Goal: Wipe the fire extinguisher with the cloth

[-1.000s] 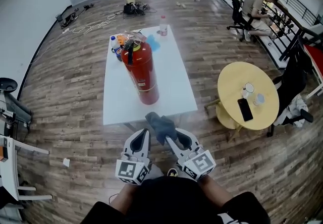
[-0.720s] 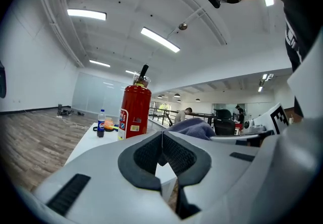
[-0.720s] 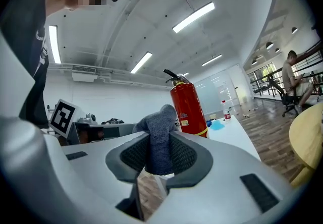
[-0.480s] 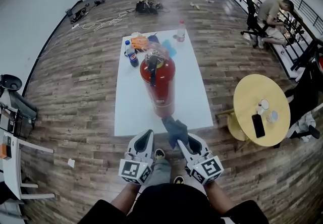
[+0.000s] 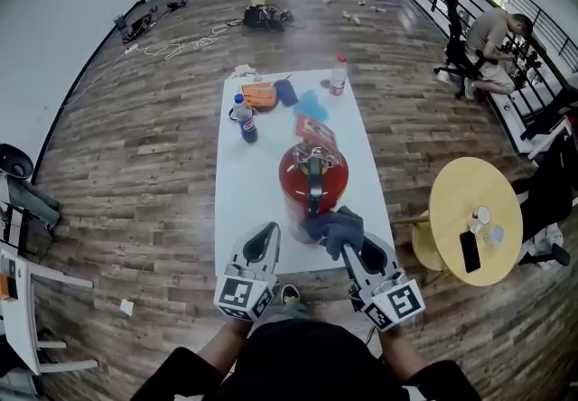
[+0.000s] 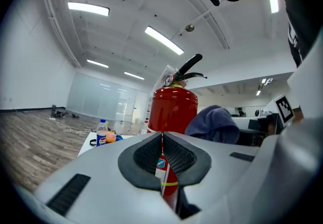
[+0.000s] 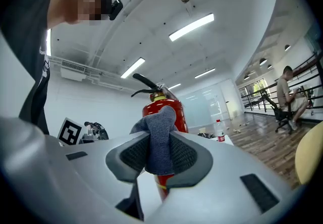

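A red fire extinguisher (image 5: 312,178) with a black handle stands upright near the front end of the white table (image 5: 244,200). My right gripper (image 5: 350,247) is shut on a grey-blue cloth (image 5: 336,228), and the bunched cloth sits right at the extinguisher's near side. In the right gripper view the cloth (image 7: 160,127) fills the gap between the pads, with the extinguisher (image 7: 180,119) just behind it. My left gripper (image 5: 267,234) hovers at the table's front edge, left of the extinguisher, shut and empty. In the left gripper view the extinguisher (image 6: 174,112) shows over the closed left gripper (image 6: 162,134).
At the table's far end stand a cola bottle (image 5: 244,119), an orange packet (image 5: 260,96), a light blue item (image 5: 310,106) and a red-capped bottle (image 5: 339,74). A yellow round table (image 5: 474,219) with a phone stands to the right. A person (image 5: 492,38) sits far right.
Both grippers have moved forward from over the floor to the table's front end. The cloth in the right gripper has come up against the extinguisher. The left gripper stays empty.
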A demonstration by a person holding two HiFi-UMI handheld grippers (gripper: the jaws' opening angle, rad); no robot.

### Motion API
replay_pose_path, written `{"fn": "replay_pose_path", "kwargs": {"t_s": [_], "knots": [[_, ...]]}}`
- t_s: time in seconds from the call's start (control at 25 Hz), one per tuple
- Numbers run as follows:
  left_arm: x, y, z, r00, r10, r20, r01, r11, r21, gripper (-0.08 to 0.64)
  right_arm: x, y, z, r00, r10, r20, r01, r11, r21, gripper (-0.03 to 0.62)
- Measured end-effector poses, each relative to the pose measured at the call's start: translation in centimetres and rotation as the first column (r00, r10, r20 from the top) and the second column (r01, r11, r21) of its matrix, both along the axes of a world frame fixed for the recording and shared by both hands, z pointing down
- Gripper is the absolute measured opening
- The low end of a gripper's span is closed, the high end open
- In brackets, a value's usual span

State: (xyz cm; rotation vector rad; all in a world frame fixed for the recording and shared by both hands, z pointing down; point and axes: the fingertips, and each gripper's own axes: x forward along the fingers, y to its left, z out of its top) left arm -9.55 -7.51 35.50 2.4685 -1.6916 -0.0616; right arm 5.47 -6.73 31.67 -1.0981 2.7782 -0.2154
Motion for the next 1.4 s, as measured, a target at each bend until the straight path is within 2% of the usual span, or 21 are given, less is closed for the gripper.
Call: {"fn": "replay_pose_path", "kwargs": {"t_s": [0.2,0.48,0.64,0.76,0.88,0.92,1.0,1.16,1.4], "knots": [[-1.5,-2.5,0.5,1.0,0.025,-0.019,-0.025,1.0,0.008,0.026,0.0,-2.2,-1.0,0.998,0.056,-0.021,-0.055,0.997,0.057,0.103],[-1.0,-5.5,1.4,0.997,0.081,0.001,-0.081,0.997,-0.012,0.026,0.5,-4.9,-1.8,0.993,0.118,-0.026,-0.115,0.988,0.106,0.103],[-0.4,-6.5,1.7,0.996,0.083,0.012,-0.083,0.996,-0.027,0.026,0.2,-5.7,-2.9,0.993,0.114,-0.026,-0.11,0.987,0.118,0.103],[-0.3,-7.0,1.3,0.998,0.063,0.007,-0.063,0.998,-0.023,0.026,-0.6,-5.5,-5.8,0.992,0.112,-0.059,-0.098,0.976,0.195,0.103],[-0.5,-7.2,0.8,0.998,0.056,0.022,-0.056,0.998,0.0,0.026,-3.1,-4.5,-8.8,0.993,0.059,-0.105,-0.029,0.962,0.27,0.103],[-0.6,-7.3,0.6,0.998,0.057,0.028,-0.057,0.998,0.004,0.026,-3.7,-4.6,-9.1,0.989,0.056,-0.138,-0.016,0.961,0.276,0.103],[-0.5,-7.6,0.4,0.998,0.06,0.03,-0.06,0.998,0.006,0.026,-3.2,-5.8,-8.4,0.977,0.095,-0.192,-0.045,0.967,0.25,0.103],[-0.2,-7.4,0.2,0.995,0.087,0.038,-0.088,0.996,0.017,0.026,-0.4,-9.5,-7.3,0.972,0.158,-0.172,-0.129,0.977,0.17,0.103],[-0.3,-7.2,-0.2,0.992,0.12,0.044,-0.121,0.992,0.024,0.026,-4.5,-5.5,-8.5,0.974,0.105,-0.202,-0.051,0.966,0.254,0.1]]}}
